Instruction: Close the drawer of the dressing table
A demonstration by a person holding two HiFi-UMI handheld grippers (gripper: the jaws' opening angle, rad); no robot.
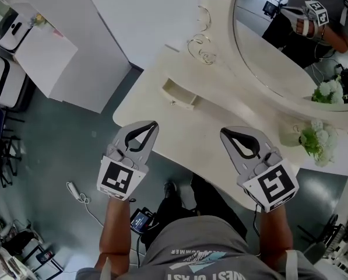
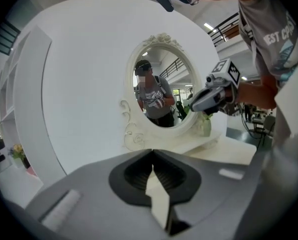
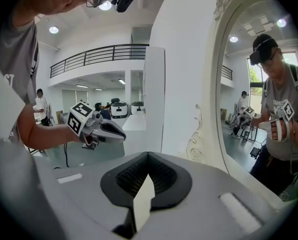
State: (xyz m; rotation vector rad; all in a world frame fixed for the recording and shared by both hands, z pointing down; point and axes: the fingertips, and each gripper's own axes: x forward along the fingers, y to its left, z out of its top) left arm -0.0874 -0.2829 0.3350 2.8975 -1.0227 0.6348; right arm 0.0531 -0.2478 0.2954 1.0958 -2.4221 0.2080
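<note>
Small cream drawer [image 1: 179, 94] is poking out of the cream dressing table [image 1: 211, 114], up ahead of both tongs. It's closer to the left gripper [image 1: 154, 125] than the right gripper [image 1: 222, 132]. Both are pinched fully together, holding nothing. The drawer front runs crosswise to the left one, so I'd guess a forward nudge does it.
</note>
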